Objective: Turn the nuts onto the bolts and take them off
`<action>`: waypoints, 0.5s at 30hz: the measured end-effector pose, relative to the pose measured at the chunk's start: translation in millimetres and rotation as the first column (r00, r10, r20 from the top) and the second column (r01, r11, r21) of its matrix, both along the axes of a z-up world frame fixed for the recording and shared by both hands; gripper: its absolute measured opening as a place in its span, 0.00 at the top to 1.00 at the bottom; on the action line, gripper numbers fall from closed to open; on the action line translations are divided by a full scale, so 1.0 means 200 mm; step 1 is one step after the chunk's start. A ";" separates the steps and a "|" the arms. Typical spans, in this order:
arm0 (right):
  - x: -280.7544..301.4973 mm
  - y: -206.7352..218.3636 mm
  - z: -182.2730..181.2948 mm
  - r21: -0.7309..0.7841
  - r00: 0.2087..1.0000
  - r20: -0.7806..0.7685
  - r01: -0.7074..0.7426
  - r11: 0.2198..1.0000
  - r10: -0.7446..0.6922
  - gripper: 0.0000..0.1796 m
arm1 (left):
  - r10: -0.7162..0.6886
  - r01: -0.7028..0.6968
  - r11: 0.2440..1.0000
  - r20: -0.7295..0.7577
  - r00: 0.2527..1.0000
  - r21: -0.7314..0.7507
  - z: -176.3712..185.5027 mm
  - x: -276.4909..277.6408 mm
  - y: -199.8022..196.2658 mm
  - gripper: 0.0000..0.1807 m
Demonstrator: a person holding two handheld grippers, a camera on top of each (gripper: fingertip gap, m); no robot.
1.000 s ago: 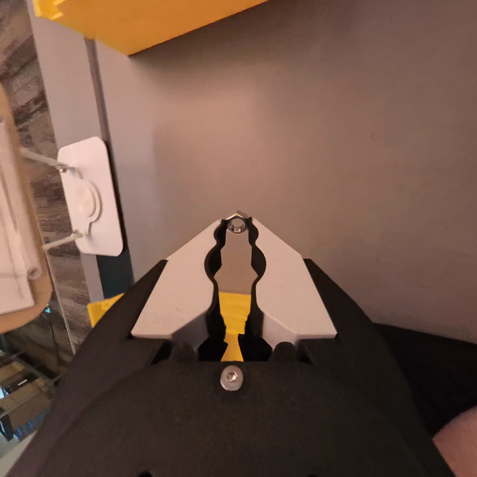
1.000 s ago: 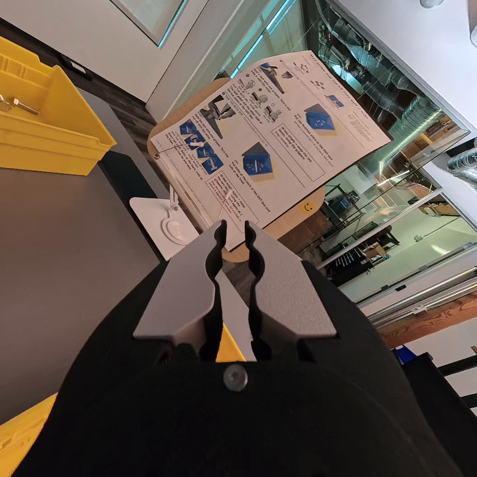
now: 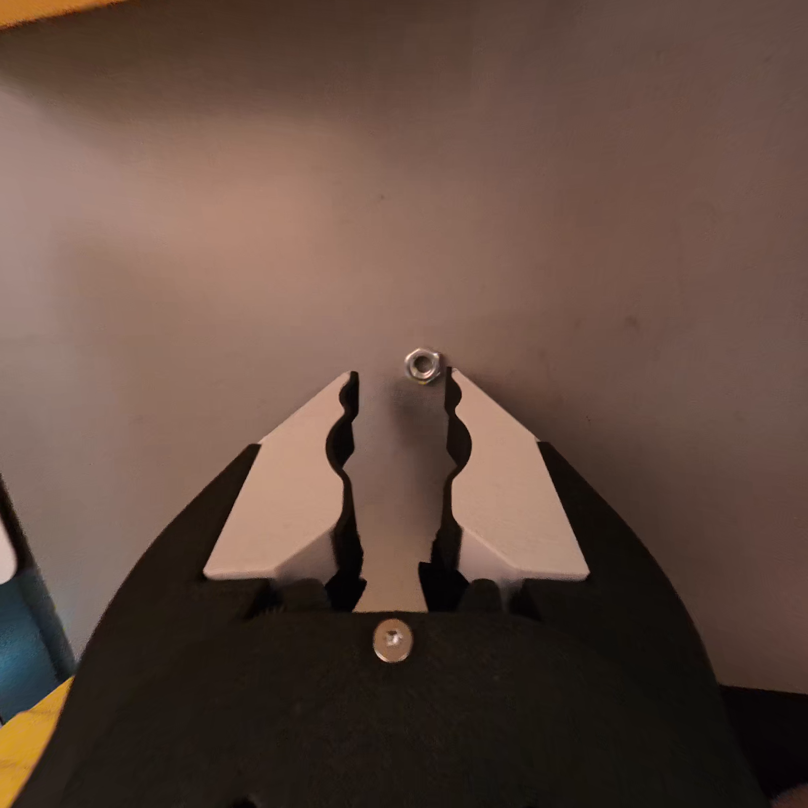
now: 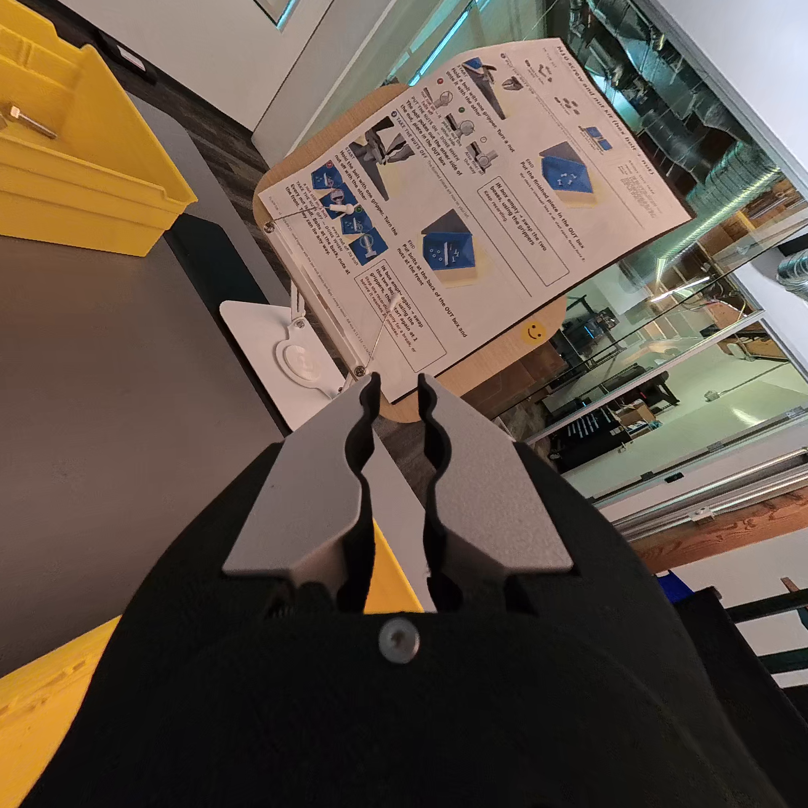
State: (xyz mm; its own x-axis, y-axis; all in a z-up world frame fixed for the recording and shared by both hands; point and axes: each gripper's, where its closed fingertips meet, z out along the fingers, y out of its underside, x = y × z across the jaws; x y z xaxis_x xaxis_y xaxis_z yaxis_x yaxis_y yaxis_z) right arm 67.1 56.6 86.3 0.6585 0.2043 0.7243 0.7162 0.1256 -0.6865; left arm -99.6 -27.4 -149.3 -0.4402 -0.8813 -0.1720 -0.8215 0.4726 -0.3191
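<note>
On the desk: one small silver hexagonal steel nut (image 3: 423,367) lies flat on the bare grey desk top (image 3: 262,218), well in from any edge, hole facing up.
Left gripper (image 3: 401,380): jaws spread apart and empty, tips just short of the nut.
What changed: a second ago those jaws were pinched on the nut; now it lies released on the desk. My guess is the nut has slipped or been set down to regrip.
Right gripper (image 4: 397,384): jaws slightly parted, nothing between them, raised off the desk.
Far corner: one yellow plastic bin (image 4: 100,192) holding one silver bolt (image 4: 33,122); a second yellow bin's rim (image 4: 43,682) shows near the gripper.
Beyond the desk edge: one printed instruction sheet (image 4: 459,210) on a wooden board.
Count: one nut, one bolt, two bins.
</note>
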 end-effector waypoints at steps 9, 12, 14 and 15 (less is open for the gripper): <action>0.06 -0.07 0.10 0.055 0.997 -0.070 -0.012 0.998 0.016 0.91 | 0.375 -0.500 0.863 0.569 0.732 0.073 0.81 -0.39 0.68 0.85; 0.05 -0.08 0.13 0.074 0.989 -0.134 -0.046 0.996 0.056 0.91 | 0.549 -0.609 0.783 0.595 0.587 -0.122 0.80 -0.61 0.99 0.83; 0.05 -0.08 0.13 0.073 0.986 -0.149 -0.063 0.995 0.073 0.91 | 0.618 -0.629 0.751 0.550 0.562 -0.200 0.71 -0.69 1.16 0.82; 0.05 -0.07 0.12 0.070 0.988 -0.142 -0.059 0.996 0.069 0.91 | 0.626 -0.615 0.757 0.517 0.583 -0.223 0.65 -0.70 1.20 0.82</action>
